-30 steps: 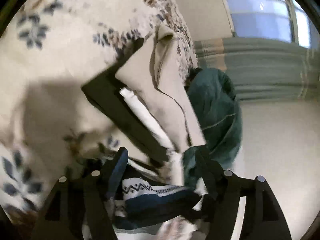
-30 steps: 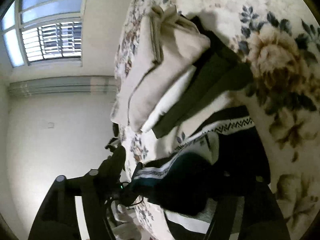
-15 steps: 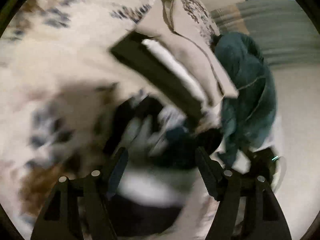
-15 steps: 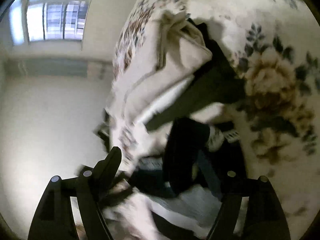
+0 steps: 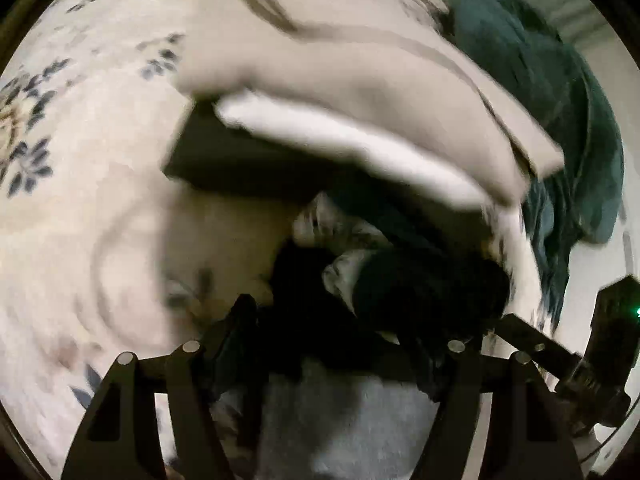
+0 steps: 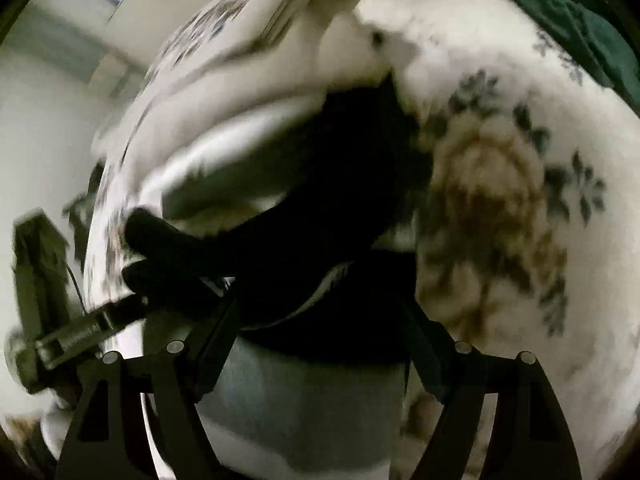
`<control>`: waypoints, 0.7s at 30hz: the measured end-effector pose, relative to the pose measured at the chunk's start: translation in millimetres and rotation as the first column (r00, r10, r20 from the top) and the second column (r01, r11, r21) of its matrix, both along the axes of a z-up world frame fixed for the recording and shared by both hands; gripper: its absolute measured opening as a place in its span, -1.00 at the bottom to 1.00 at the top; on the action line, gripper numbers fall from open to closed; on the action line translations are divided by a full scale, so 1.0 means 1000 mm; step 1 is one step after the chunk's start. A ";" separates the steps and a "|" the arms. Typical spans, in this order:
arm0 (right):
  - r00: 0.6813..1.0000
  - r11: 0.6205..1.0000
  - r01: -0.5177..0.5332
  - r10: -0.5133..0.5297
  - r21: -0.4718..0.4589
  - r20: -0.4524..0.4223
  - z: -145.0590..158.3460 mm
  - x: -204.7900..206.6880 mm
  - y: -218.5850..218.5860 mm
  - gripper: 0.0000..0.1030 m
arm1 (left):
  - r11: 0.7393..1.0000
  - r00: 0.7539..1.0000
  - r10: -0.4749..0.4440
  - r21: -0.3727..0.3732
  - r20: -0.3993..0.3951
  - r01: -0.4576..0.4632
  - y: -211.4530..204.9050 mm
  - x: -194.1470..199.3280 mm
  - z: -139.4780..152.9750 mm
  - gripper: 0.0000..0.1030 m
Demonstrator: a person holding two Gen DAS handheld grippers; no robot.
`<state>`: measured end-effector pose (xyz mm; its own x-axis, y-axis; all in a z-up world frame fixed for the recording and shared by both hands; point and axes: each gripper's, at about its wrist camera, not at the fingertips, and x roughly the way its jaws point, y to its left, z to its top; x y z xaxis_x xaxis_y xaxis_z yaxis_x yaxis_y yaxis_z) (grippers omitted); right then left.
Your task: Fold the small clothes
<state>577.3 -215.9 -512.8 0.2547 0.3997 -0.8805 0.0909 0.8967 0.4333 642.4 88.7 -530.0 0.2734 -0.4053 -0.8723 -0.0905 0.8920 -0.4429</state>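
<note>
Left wrist view, blurred: both grippers, left gripper [image 5: 344, 320] and right gripper [image 6: 320, 312], stand spread over the dark garment [image 5: 400, 292] on the floral bedding [image 5: 80, 160] near the folded stack [image 5: 360, 92]; advise flattening before creasing.

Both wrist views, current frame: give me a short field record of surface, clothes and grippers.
surface: floral bedspread
folded stack: beige garment on top, white layer, dark layer beneath
garment in work: dark and white piece, bunched below the stack
aside: green garment
left gripper: jaws apart, cloth between
right gripper: jaws apart, cloth between
image: motion blurred
</note>
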 end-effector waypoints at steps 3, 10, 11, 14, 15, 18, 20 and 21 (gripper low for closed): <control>0.997 0.997 0.070 -0.070 0.040 -0.013 0.009 0.008 -0.019 0.56 | 0.997 1.000 0.023 -0.070 -0.019 -0.024 0.023 -0.010 0.002 0.31; 0.970 0.954 0.180 -0.131 0.240 -0.207 -0.042 -0.012 -0.043 0.49 | 0.992 1.000 -0.014 -0.127 -0.024 0.011 0.018 -0.032 -0.024 -0.18; 0.963 0.938 0.207 -0.145 0.278 -0.227 -0.052 -0.012 -0.043 0.32 | 0.992 1.000 -0.026 -0.121 -0.007 0.025 0.016 -0.033 -0.020 -0.62; 0.968 0.932 0.196 -0.134 0.304 -0.212 -0.049 -0.011 -0.031 -0.64 | 0.994 0.998 0.025 -0.111 0.058 -0.019 0.032 -0.045 -0.003 -0.70; 0.977 0.932 0.169 -0.114 0.320 -0.183 -0.043 -0.007 -0.024 -0.70 | 0.993 0.998 0.038 -0.116 0.058 -0.031 0.038 -0.049 -0.002 -0.70; 0.994 0.961 0.059 -0.031 0.269 -0.106 -0.023 0.003 -0.004 -0.70 | 0.985 0.996 0.094 -0.143 -0.004 -0.093 0.051 -0.052 -0.020 -0.68; 0.995 0.985 0.009 0.009 0.170 -0.104 -0.023 0.009 0.004 -0.70 | 0.971 0.993 0.108 -0.210 -0.051 -0.117 0.057 -0.050 -0.025 -0.59; 0.991 0.992 -0.006 0.023 0.126 -0.131 -0.029 0.012 0.005 -0.70 | 0.965 0.992 0.113 -0.231 -0.062 -0.125 0.059 -0.049 -0.024 -0.33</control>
